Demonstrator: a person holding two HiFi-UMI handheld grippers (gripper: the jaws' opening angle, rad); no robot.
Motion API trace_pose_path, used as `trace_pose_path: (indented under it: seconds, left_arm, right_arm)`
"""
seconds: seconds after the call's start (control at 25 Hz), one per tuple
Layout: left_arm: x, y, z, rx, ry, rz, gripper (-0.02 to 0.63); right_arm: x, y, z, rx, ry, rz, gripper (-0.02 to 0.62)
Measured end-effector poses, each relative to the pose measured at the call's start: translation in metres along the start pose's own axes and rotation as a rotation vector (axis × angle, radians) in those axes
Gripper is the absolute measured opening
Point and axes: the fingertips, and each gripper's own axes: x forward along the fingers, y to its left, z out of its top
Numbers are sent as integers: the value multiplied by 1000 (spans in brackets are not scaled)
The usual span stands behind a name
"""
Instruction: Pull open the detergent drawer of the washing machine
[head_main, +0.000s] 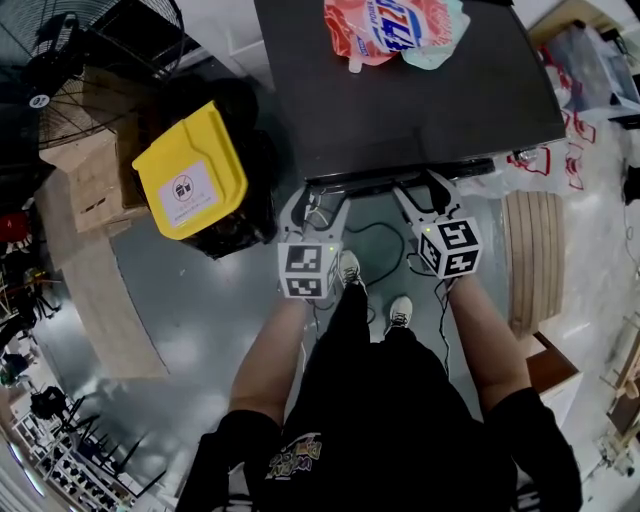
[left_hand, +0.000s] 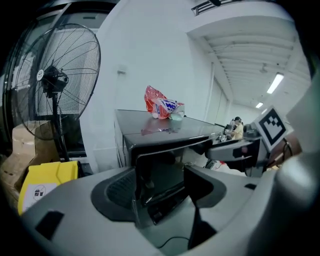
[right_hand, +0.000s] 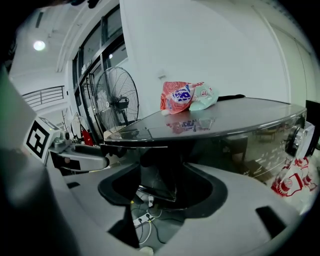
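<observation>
Grey floor (head_main: 195, 330) below washing machine (head_main: 400, 100) edge

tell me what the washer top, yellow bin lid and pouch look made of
Washer top: probably painted metal or plastic, dark and glossy; it shows clear reflections.
Yellow bin lid: likely moulded plastic, judging by its rounded rim, smooth.
Pouch: thin printed plastic film, crinkled and shiny.

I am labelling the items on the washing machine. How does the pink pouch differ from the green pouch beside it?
The pink pouch is larger than the green pouch. The pink pouch bears bold blue and white print; the green pouch looks mostly plain mint. Both rest side by side on top of the washing machine.
</observation>
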Motion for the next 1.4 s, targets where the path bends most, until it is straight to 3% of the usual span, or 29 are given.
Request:
trace_pose_path:
  seconds: [0.16,0.2,0.24,0.64,1.4]
  left_arm:
    - [1,1,2,-24,0,4,268]
    - [1,1,2,-29,2,5,268]
    - [1,1,2,-35,6,6,268]
    - [-3,2,1,-85,16,38,268]
    - [-50,-38,-39,-75,33,71,262]
  right_arm:
    - [3,9,-4,-2,32,10,247]
    - [5,13,-5,-13,42,7,297]
    - [6,14,-6,-24,49,-5,302]
    - [4,13,-8,3,68,-37,259]
    - [-54,32,-53,30,83,-33,259]
